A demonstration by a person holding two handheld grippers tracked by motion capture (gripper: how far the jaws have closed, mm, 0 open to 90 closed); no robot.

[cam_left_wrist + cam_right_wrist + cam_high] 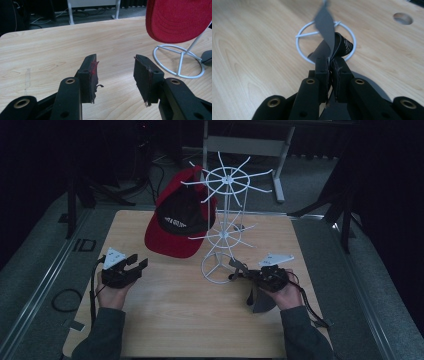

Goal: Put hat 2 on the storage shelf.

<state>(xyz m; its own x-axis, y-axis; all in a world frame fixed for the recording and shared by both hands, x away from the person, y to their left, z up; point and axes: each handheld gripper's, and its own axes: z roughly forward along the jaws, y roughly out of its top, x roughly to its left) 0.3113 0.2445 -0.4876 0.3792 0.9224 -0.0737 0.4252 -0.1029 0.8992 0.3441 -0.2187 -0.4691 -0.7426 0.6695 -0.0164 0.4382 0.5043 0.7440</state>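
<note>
Pinching grey cap [261, 301] in right hand-held gripper [250, 276], beside white rack [223, 232].

rack: white wire stand [226, 227] | hung: red-black cap [176, 222] | surface: wooden table [190, 310]

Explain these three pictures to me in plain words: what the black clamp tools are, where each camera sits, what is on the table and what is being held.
A person sits at a wooden table and holds a hand tool in each hand. Each tool is a two-jaw gripper, a clamp with two black jaws.

The high view looks down from above the person's side. The other two pictures come from cameras riding on the grippers, looking along their jaws.

On the table stands a white wire rack with spokes and a ring base. A red and black cap hangs on it.

The left gripper is open, with nothing between its jaws. The right gripper is shut on a dark grey cap, pinching a thin part of it. Which part of the cap that is, I cannot tell.
</note>
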